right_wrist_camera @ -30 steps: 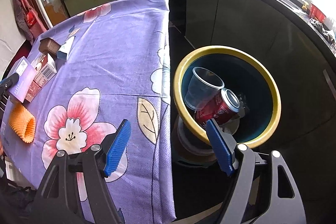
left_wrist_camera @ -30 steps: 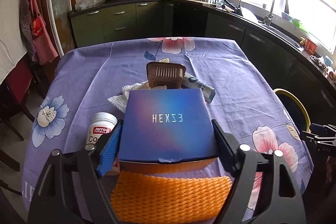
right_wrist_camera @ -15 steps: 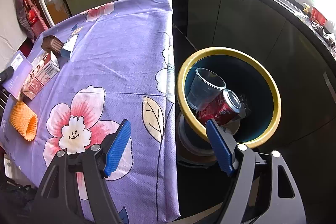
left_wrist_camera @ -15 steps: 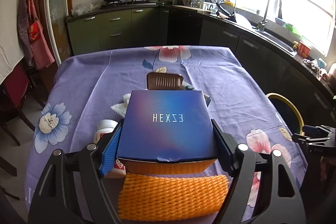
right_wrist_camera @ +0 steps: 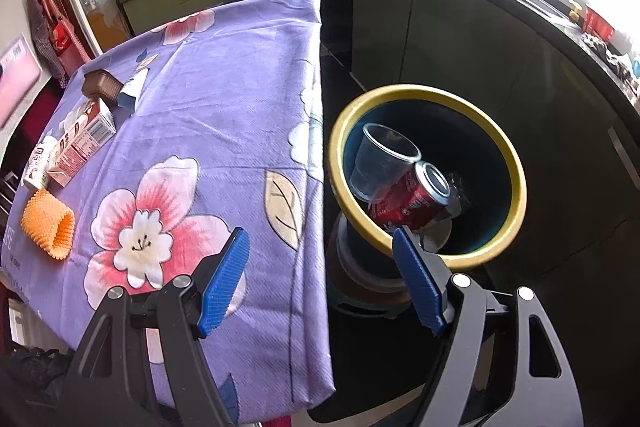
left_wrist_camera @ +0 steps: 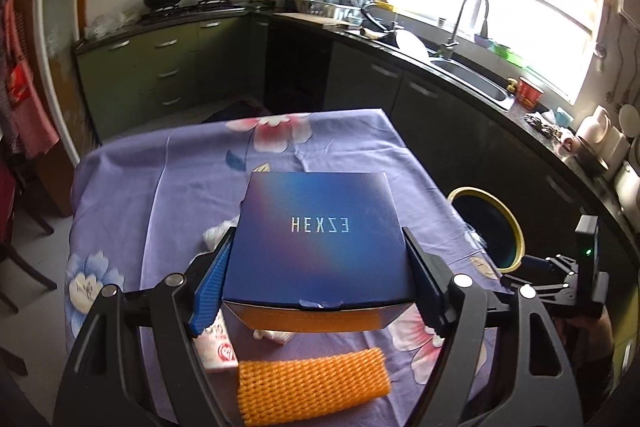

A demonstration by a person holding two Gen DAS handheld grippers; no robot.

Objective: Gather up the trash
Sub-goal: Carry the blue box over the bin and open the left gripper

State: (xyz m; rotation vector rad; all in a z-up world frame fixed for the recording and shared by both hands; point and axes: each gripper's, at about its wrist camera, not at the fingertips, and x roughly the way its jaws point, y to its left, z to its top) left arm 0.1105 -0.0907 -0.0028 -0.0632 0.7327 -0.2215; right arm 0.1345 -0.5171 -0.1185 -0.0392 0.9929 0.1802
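Left hand-held gripper point(left_wrist_camera: 316, 275) pinches a flat square box point(left_wrist_camera: 316, 235), glossy blue-to-purple card w/ pale lettering, orange underside showing at the near edge. Ribbed blue pads press both side walls; box is clear of the bench point(left_wrist_camera: 192, 171).

Bench wears a purple cloth w/ big pink and white flowers. Landmark: the orange foam net sleeve point(left_wrist_camera: 312, 379), soft honeycomb mesh, tube-shaped, lying on the cloth below the box. Just left of the sleeve, a pink-and-white carton point(left_wrist_camera: 218, 347), partly hidden by the left jaw. A crumpled white tissue point(left_wrist_camera: 214, 235) peeks out beyond the carton.

Right hand-held gripper point(right_wrist_camera: 320, 279) stands spread, nothing between the pads, over the bench edge and the bin point(right_wrist_camera: 516, 195). The bin is round, yellow-rimmed, dark teal inside, on the floor far right of the sleeve.

Right view only: inside the bin a clear plastic cup point(right_wrist_camera: 380, 159) and a red drink can point(right_wrist_camera: 412, 199), touching. Also past the sleeve point(right_wrist_camera: 48, 227): a small white bottle point(right_wrist_camera: 38, 167), the carton point(right_wrist_camera: 82, 143), a brown ribbed tray point(right_wrist_camera: 100, 83), a blue-white tube point(right_wrist_camera: 134, 89). Left view hides these behind the box and shows only the bin rim point(left_wrist_camera: 516, 227).

Vs a sec ago: box is up off the cloth, more of the kitchen in view; the tray and tube are now covered. Right side unchanged.
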